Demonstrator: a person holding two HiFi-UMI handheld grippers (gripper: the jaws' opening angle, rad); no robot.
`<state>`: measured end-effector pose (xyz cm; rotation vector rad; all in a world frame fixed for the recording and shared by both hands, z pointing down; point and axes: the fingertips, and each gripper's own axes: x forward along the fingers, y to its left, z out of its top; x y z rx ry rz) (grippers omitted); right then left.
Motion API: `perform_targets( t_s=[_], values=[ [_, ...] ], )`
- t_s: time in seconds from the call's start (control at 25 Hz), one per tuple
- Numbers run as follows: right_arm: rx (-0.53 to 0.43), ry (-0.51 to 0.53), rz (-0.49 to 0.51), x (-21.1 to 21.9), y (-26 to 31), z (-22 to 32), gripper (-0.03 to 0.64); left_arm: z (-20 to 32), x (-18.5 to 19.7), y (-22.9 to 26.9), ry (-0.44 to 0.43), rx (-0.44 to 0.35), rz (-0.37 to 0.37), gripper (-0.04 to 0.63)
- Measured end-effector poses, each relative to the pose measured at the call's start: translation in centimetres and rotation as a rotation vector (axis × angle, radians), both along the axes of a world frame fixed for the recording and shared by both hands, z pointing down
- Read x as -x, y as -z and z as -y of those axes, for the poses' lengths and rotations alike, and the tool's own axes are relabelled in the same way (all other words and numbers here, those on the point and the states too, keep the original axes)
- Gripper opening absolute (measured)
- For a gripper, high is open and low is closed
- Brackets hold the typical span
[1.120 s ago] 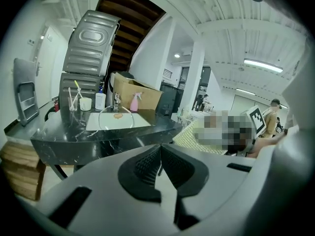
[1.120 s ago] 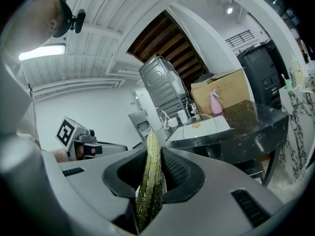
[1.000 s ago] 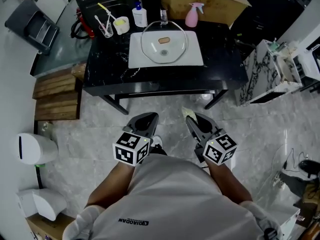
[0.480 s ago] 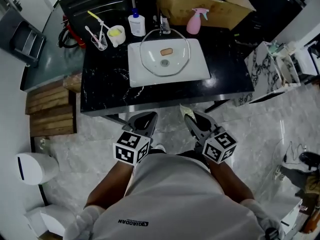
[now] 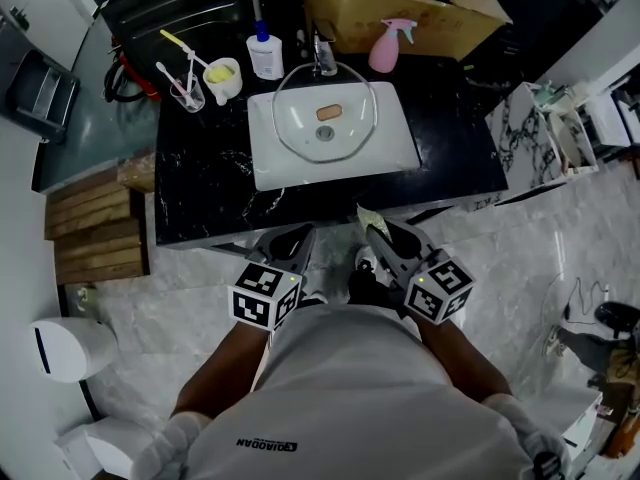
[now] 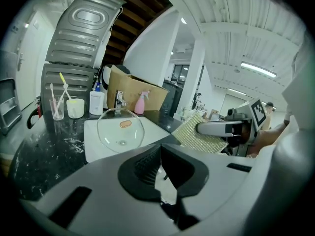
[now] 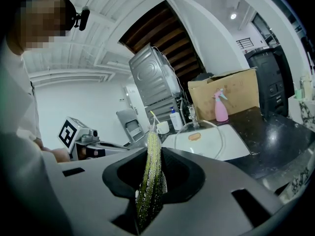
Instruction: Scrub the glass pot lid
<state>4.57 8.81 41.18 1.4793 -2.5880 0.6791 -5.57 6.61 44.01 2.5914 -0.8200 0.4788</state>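
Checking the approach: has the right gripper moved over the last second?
Yes: the right gripper has come forward, toward the black counter; the floor gap to its front edge has closed.

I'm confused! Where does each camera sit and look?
Head view: on the head, facing down at the round glass pot lid in the white sink; shirt, arms show.
Left gripper view: on the left hand-held gripper, facing that lid; own jaws show.
Right gripper view: on the right hand-held gripper, facing it; jaws pinch a green scouring pad.
All share the lid.

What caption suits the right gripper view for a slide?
Right gripper clamps a green scouring pad edge-on; the glass pot lid lies on the white basin ahead.
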Motion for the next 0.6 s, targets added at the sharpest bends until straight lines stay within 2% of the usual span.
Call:
perform_targets(
  t_s=[0.32, 0.6],
  values=[
    [-0.001, 0.077, -0.031, -1.8, -0.6, 6.5, 0.089, 4.3, -0.8, -0.2, 0.089, 0.007, 0.033, 0.015],
    [-0.016, 0.21, -0.043, -4.7, -0.8, 12.4, 0.089, 9.8, -4.2, 0.5, 0.185, -0.021, 0.063, 0.015]
  ],
)
